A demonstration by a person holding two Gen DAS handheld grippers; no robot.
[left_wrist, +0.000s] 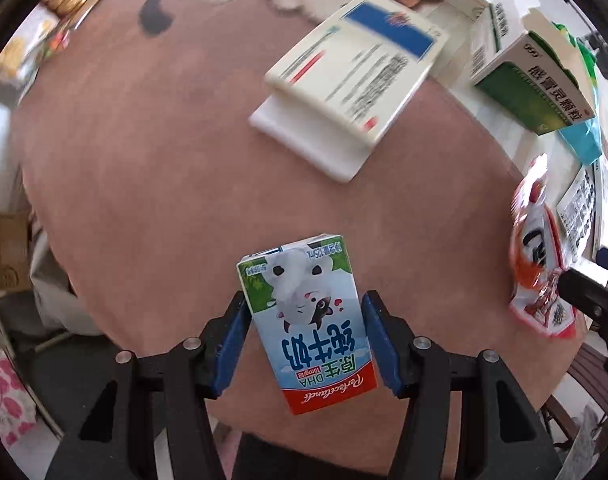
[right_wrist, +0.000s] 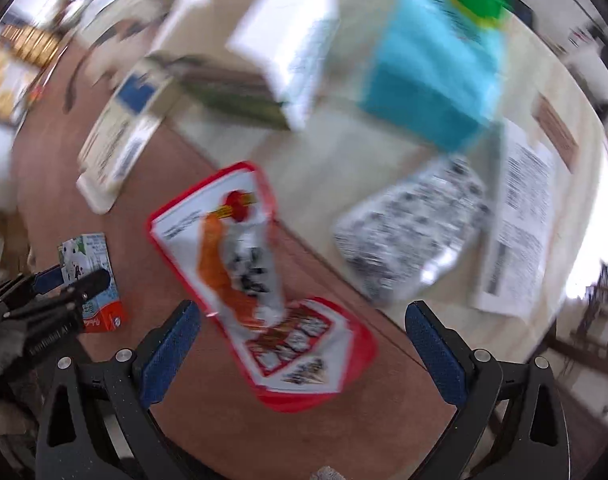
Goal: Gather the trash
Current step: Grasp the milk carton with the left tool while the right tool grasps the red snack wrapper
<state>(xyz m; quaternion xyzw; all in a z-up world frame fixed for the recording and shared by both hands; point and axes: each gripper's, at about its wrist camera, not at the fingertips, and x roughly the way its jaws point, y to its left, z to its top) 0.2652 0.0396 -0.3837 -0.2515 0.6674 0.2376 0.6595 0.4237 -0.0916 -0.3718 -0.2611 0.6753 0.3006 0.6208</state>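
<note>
A small milk carton (left_wrist: 307, 332) with a cartoon cow lies flat on the brown table (left_wrist: 144, 184). My left gripper (left_wrist: 304, 300) points down over it, and its blue pads (left_wrist: 236, 344) touch both long sides of the carton. The same carton (right_wrist: 90, 256) shows at the left of the right wrist view, beside the left gripper's fingers. A crumpled red and white snack wrapper (right_wrist: 264, 292) lies on the table under my right gripper (right_wrist: 302, 308). That gripper stands wide open, with its pads apart from the wrapper. In the left wrist view the wrapper (left_wrist: 537, 264) is at the right edge.
A white medicine box with a blue panel (left_wrist: 355, 76) lies further up the table, a green and white box (left_wrist: 535, 84) beyond it. A teal packet (right_wrist: 435, 68), a silver printed pouch (right_wrist: 411, 232) and a printed leaflet (right_wrist: 519, 216) lie on the cream mat.
</note>
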